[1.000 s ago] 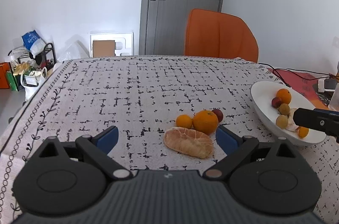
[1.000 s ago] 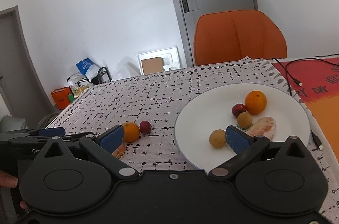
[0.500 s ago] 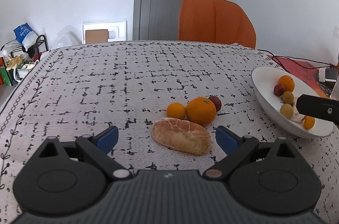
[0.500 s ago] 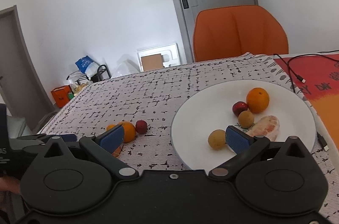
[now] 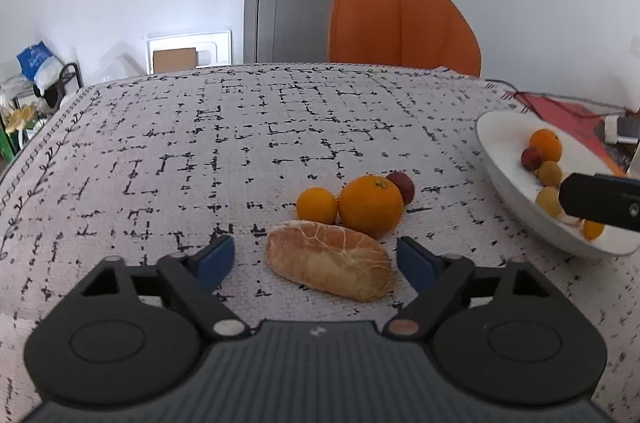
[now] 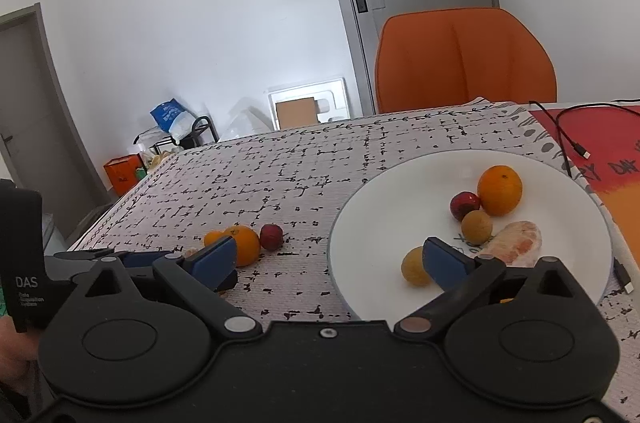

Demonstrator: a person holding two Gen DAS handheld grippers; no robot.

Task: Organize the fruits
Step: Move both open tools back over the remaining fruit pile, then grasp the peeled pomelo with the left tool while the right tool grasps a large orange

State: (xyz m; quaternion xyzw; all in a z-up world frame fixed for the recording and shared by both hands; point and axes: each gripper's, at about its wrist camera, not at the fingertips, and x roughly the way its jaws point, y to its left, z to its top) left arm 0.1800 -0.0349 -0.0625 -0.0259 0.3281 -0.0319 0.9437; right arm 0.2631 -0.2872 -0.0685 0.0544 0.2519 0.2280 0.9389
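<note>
My left gripper (image 5: 316,259) gapes astride the peeled, pith-veined citrus segment (image 5: 330,265) on the patterned tablecloth (image 5: 200,143); my right gripper (image 6: 334,259), fingers apart, alone reveals the white plate's (image 6: 372,223) peeled half (image 6: 514,249).

"DAS" on the left gripper's body (image 6: 24,263); "DAY" on red mat (image 6: 600,159)

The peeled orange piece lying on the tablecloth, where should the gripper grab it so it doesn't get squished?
Probably across its short middle. The peeled orange piece lies long and low on the tablecloth, so the open left gripper should come down from above and the near side, one finger at each long flank, and close gently. The big orange sits close behind, so avoid reaching from there.
</note>
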